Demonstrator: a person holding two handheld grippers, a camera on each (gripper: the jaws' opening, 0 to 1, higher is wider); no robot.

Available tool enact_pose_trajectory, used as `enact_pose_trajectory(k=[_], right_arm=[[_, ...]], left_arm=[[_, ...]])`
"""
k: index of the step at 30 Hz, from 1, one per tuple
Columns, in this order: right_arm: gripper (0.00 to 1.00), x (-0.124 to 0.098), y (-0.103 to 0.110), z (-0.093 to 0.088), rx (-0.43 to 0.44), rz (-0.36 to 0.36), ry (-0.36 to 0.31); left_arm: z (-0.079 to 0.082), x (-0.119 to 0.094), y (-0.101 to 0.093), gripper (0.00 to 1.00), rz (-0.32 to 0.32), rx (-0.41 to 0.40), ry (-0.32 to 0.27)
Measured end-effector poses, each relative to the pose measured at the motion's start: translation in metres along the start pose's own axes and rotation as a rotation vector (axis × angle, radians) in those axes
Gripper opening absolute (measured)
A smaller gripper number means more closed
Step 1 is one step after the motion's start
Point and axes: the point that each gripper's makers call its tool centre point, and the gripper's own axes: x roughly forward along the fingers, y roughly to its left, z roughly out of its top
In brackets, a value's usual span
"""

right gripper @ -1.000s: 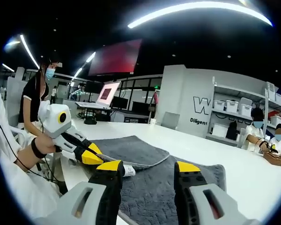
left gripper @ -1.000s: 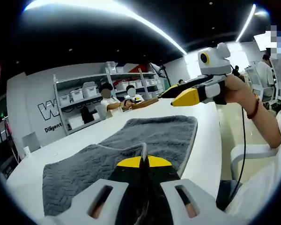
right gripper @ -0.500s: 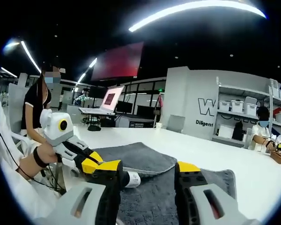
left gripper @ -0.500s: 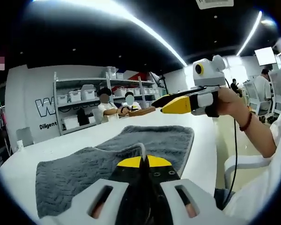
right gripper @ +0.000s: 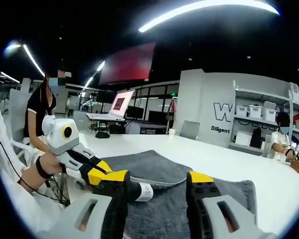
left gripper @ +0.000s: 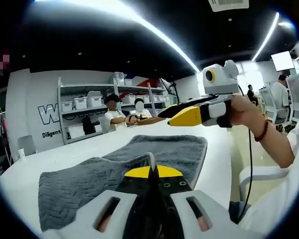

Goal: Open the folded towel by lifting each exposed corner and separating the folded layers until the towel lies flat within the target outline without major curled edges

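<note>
Long white table (left gripper: 79, 149), grey towel (left gripper: 89, 179) spread on it, one corner raised off the top

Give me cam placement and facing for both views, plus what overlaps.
Left gripper view: rides the left gripper, whose fingers are shut on a fold of the grey towel; faces across the white table toward the shelving; the person's hand holds the right gripper.
Right gripper view: rides the right gripper, fingers open above the towel; faces the laptop end; the left gripper enters from the left.
Shared: towel, table, each other's gripper.
</note>
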Motion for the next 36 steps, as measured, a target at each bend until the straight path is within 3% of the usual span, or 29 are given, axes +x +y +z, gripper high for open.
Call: enact_pose_trajectory(k=[17,20,22,31,36], right_arm=[[0.42,0.031,0.004,-0.012,0.048,0.038,0.053],[0.42,0.032,0.003,-0.010,0.044,0.036,0.051],[0.41,0.035,-0.002,-0.004,0.098,0.018,0.020],[0.43,0.045,-0.003,-0.001,0.089,0.030,0.033],[0.42,0.053,-0.004,-0.004,0.101,0.037,0.044]], left_arm=[[0.007,-0.012,0.013,0.01,0.035,-0.007,-0.040],[0.008,-0.014,0.014,0.01,0.036,-0.006,-0.047],[0.009,-0.014,0.014,0.01,0.036,-0.009,-0.051],[0.008,-0.014,0.013,0.00,0.036,0.001,-0.048],[0.010,-0.014,0.014,0.00,0.038,-0.009,-0.075]])
